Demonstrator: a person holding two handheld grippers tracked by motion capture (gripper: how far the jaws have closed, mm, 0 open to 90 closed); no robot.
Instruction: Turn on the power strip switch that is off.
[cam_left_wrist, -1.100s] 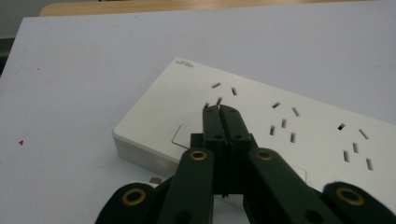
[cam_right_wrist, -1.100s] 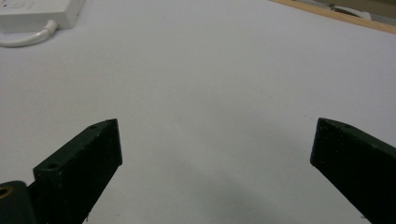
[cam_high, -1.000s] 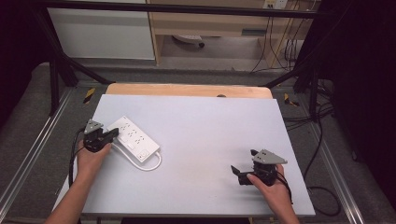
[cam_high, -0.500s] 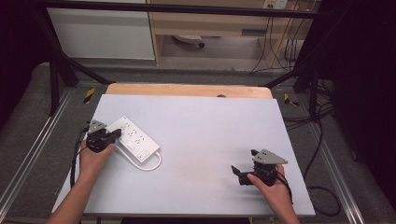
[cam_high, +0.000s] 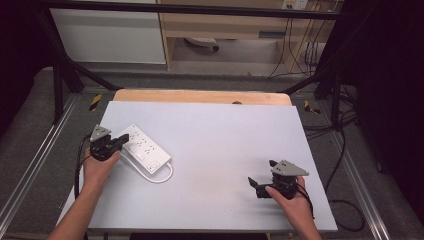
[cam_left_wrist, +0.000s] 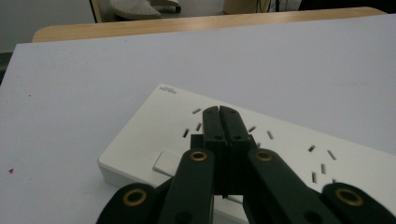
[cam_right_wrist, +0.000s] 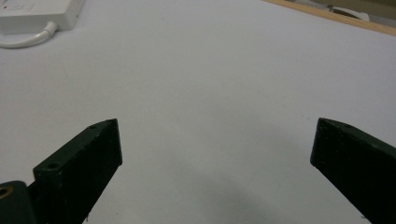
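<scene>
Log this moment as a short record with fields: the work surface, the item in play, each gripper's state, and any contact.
surface: pale grey tabletop with a wooden strip along its far edge
item: white plastic power strip with slotted sockets, lying flat, white cable looped at its near end
left gripper: jaws shut together, tips over the strip's top face, nothing between them
right gripper: jaws wide open over bare tabletop, far from the strip
contact: cannot tell if the left tips touch
</scene>
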